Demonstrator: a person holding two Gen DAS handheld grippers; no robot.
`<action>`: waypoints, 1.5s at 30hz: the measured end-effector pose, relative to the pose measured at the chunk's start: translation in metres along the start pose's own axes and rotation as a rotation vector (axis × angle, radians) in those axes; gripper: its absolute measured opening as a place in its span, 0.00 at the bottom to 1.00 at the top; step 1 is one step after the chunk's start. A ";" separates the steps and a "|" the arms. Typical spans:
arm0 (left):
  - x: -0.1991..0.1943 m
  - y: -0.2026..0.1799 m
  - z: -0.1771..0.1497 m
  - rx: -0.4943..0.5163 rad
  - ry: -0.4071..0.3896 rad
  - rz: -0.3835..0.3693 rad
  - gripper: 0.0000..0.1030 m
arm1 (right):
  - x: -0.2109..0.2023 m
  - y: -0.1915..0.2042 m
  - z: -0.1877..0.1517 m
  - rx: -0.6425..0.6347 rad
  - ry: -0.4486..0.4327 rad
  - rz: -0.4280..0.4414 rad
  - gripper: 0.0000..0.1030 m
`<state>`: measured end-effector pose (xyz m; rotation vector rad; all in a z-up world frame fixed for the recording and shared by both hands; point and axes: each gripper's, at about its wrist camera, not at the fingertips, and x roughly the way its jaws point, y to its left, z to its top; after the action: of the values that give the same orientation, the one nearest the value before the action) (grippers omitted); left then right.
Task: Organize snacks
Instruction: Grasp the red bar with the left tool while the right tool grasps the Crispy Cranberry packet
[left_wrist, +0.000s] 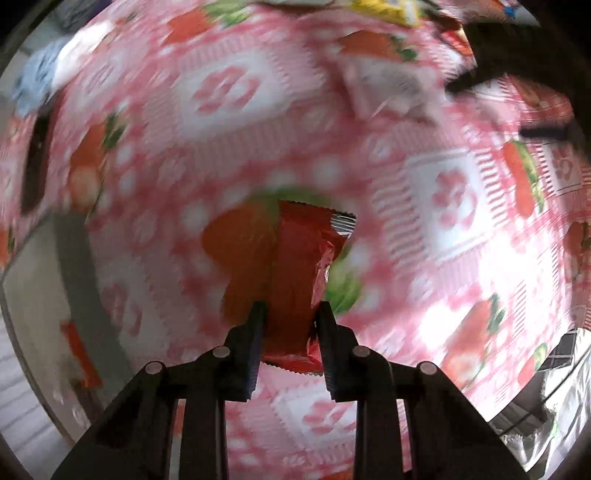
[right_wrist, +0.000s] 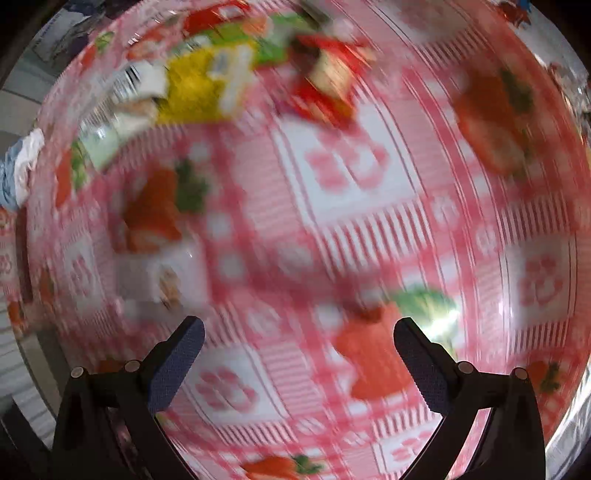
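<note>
My left gripper (left_wrist: 290, 314) is shut on a red foil snack packet (left_wrist: 306, 266) and holds it above the pink strawberry tablecloth (left_wrist: 221, 122). A pale packet (left_wrist: 384, 88) lies farther off, with a yellow packet (left_wrist: 388, 9) and a red one (left_wrist: 456, 38) at the far edge. My right gripper (right_wrist: 299, 332) is open and empty over the tablecloth (right_wrist: 351, 206). In the blurred right wrist view a yellow packet (right_wrist: 201, 88), a red packet (right_wrist: 328, 81), a green-white packet (right_wrist: 107, 140) and a white packet (right_wrist: 162, 280) lie ahead.
The table's left edge and the floor (left_wrist: 33, 295) show in the left wrist view, with an orange item (left_wrist: 79, 354) down there. Blue-white cloth (right_wrist: 18, 166) lies beyond the table's left edge. Both views are motion-blurred.
</note>
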<state>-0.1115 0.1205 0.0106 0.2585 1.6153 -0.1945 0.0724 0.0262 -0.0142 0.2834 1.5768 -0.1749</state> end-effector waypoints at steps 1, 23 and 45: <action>0.001 0.006 -0.006 -0.014 0.006 0.005 0.30 | -0.001 0.007 0.009 -0.009 -0.012 -0.004 1.00; -0.007 0.053 -0.057 -0.084 0.026 -0.009 0.30 | 0.023 0.013 -0.096 -0.017 0.159 0.003 1.00; 0.002 0.043 -0.046 -0.114 0.025 -0.022 0.32 | 0.017 0.157 -0.035 -0.234 0.055 -0.044 0.41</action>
<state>-0.1439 0.1747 0.0126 0.1566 1.6484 -0.1162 0.0839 0.1873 -0.0202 0.0715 1.6410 -0.0160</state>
